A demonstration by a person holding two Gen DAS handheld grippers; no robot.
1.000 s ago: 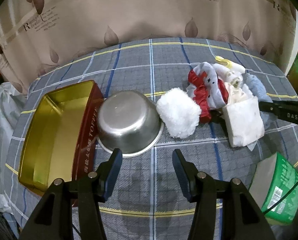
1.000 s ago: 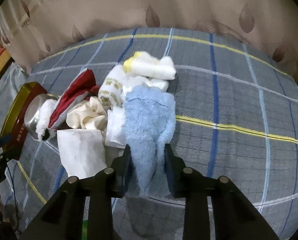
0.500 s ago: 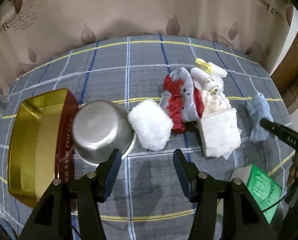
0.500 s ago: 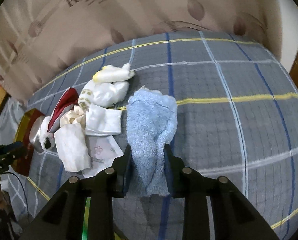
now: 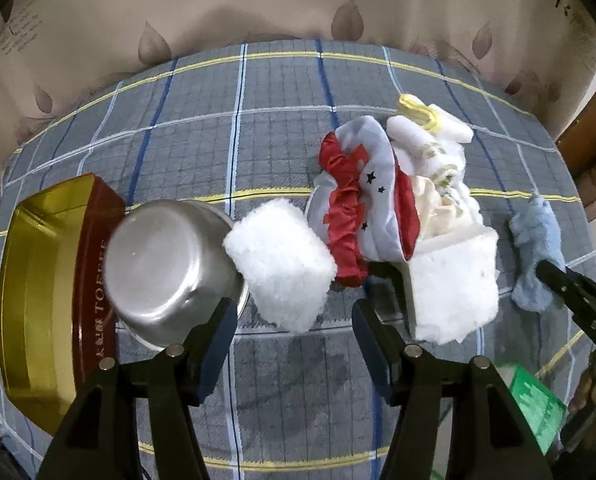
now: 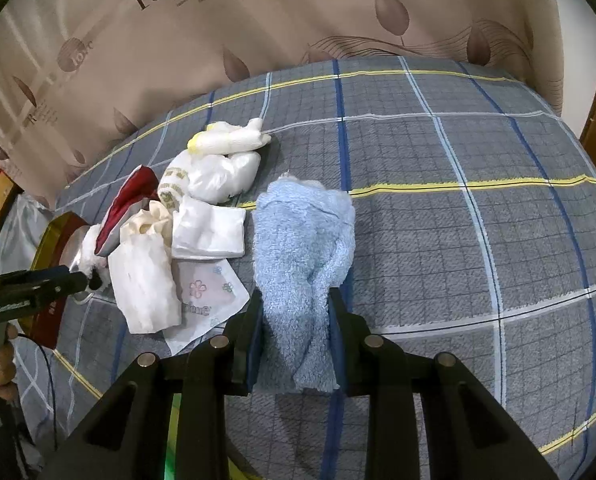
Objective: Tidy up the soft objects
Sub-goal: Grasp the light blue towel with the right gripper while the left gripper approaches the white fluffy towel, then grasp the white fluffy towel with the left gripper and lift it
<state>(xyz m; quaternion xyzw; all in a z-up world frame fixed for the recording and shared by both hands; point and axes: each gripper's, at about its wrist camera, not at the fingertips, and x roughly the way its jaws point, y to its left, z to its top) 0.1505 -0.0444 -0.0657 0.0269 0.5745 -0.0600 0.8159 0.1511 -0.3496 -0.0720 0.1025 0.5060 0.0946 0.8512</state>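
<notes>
Your right claw (image 6: 296,334) is clamped on the blue towel (image 6: 303,248), resting on the plaid counter (image 6: 477,240) apart from the soft pile (image 5: 397,200). Your left claw (image 5: 294,332), its jaws just widened and empty, hovers near the white fluffy cloth (image 5: 282,268). The gold tin (image 5: 38,300) is empty, so most sorting remains.

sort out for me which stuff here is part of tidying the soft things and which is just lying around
Job: blue towel, fluffy white pad, red cloth, white socks, gold tin.
Lying about: steel bowl, green packet.
</notes>
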